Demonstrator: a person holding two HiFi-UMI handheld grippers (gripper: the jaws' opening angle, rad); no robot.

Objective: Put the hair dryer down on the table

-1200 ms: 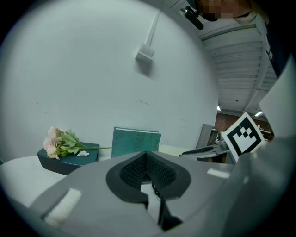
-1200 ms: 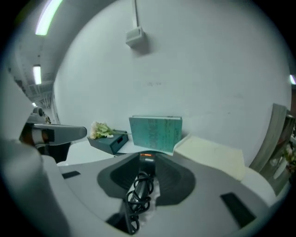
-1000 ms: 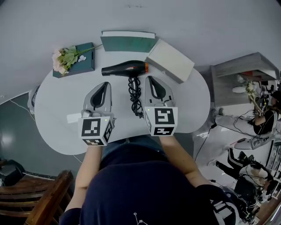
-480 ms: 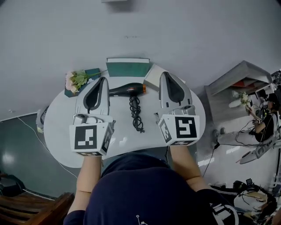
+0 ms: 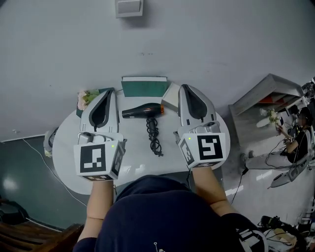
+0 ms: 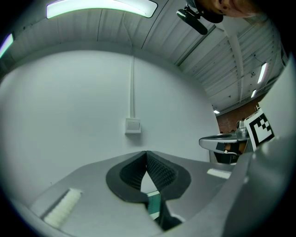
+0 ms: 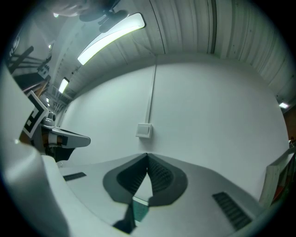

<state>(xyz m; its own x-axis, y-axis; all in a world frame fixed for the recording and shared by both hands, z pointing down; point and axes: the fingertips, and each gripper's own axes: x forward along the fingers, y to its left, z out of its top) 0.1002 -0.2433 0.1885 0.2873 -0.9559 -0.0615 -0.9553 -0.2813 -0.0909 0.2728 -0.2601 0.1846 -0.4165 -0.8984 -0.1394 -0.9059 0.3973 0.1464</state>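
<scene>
White tabletop, round-edged, fills the middle of the head view against a pale grey wall. The hair dryer lies flat on it, black with an orange ring at its right end, its narrow end pointing to the picture's left. Its black cord runs in a tight coil from the handle toward the person. The left tongs are held above the tabletop on one side of the hair dryer and the right tongs on the other, both clear of it and touching nothing. Each shows its marker cube nearest the person. A green book stands at the far edge of the tabletop. A pale box sits just right of the book, and a bunch of flowers lies at the far left. A small wall switch sits high on the wall.

From the left gripper view, the left tongs have their ribbed black pads brought together at the tips, with nothing between them. Only a sliver of something green shows through the gap lower down. They point at the bare wall and the wall switch. The right tongs reach in from the right edge.

From the right gripper view, the right tongs are likewise closed tip to tip and empty. They face the same wall switch, with a long ceiling light above. The left tongs show at the left edge. The hair dryer is out of sight in both gripper views.
</scene>
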